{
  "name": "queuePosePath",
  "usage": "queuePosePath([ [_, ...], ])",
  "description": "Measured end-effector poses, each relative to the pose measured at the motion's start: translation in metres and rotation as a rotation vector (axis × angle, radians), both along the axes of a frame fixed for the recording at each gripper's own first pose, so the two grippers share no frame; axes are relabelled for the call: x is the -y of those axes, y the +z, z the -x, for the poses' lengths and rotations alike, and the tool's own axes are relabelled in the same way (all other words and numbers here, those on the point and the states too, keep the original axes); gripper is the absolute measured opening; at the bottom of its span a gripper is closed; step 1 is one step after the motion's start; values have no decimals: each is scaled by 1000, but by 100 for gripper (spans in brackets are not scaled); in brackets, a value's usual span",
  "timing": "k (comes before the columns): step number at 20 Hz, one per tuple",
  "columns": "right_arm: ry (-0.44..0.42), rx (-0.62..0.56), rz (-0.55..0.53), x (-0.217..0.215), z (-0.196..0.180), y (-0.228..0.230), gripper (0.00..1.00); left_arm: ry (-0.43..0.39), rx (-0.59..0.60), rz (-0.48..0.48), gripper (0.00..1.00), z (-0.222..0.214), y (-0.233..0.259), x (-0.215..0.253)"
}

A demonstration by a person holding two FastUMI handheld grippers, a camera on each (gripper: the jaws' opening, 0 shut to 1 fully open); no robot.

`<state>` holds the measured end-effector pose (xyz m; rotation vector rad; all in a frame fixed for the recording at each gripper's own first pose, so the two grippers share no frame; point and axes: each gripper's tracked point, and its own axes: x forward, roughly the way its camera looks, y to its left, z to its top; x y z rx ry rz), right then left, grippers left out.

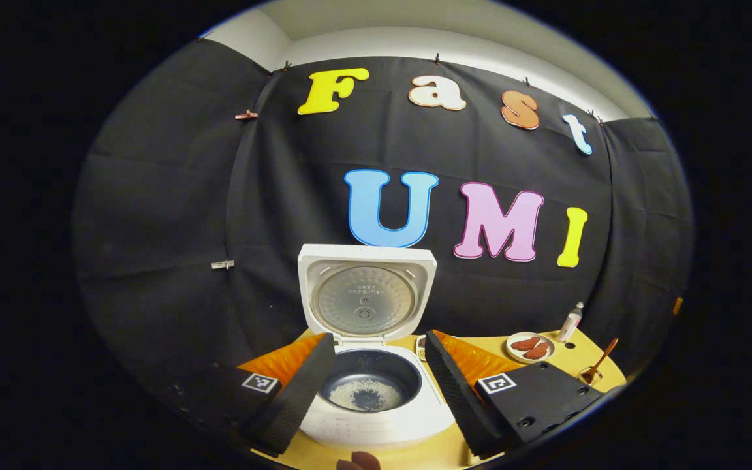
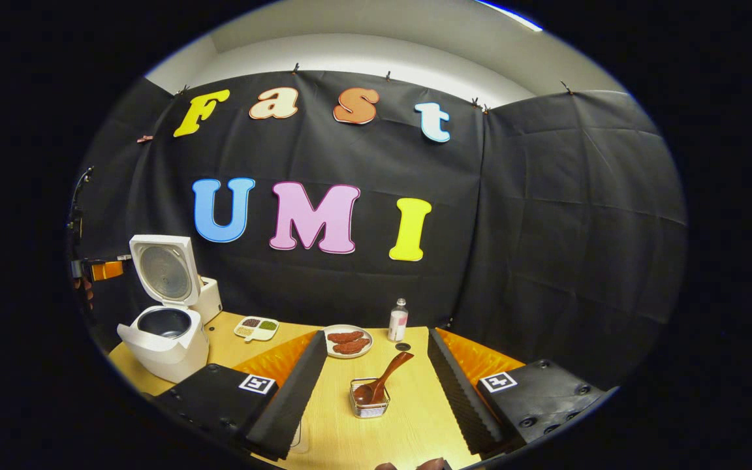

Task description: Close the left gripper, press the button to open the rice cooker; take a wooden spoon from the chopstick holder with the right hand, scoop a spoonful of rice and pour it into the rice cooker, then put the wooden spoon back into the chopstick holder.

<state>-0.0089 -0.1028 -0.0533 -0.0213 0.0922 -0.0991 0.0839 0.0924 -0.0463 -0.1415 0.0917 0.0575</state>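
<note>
In the left gripper view, the left gripper [image 1: 373, 391] has its fingers spread wide apart, grasping nothing, with the rice cooker [image 1: 376, 418] sitting between them on the wooden table [image 1: 444, 450]. Rice [image 1: 366, 393] lies in its dark pot, and the lid [image 1: 366, 295] stands upright behind.

In the right gripper view, the right gripper [image 2: 369, 398] is also released and empty. Between its fingers stands the chopstick holder [image 2: 369, 399] with the wooden spoon [image 2: 382, 382] leaning in it. Farther back are a plate [image 2: 348, 341] and a bottle [image 2: 399, 320].

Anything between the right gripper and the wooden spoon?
No: in the right gripper view, bare tabletop runs from the open right gripper to the wooden spoon in its wire holder.
</note>
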Motion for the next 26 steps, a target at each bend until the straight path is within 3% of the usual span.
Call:
queuePosePath([
  [8, 153, -107, -101, 19, -55, -74, 98, 45, -33, 84, 95, 41, -21, 36],
  [14, 184, -253, -215, 40, -101, -165, 96, 43, -110, 74, 95, 61, -45, 77],
  [20, 234, -344, -305, 41, -139, -223, 86, 62, -154, 39, 95, 78, -58, 111],
  [23, 259, -367, -334, 40, -153, -244, 75, 75, -161, 26, 95, 83, -62, 128],
  [26, 280, -388, -368, 37, -164, -259, 73, 82, -182, 7, 95, 85, -71, 143],
])
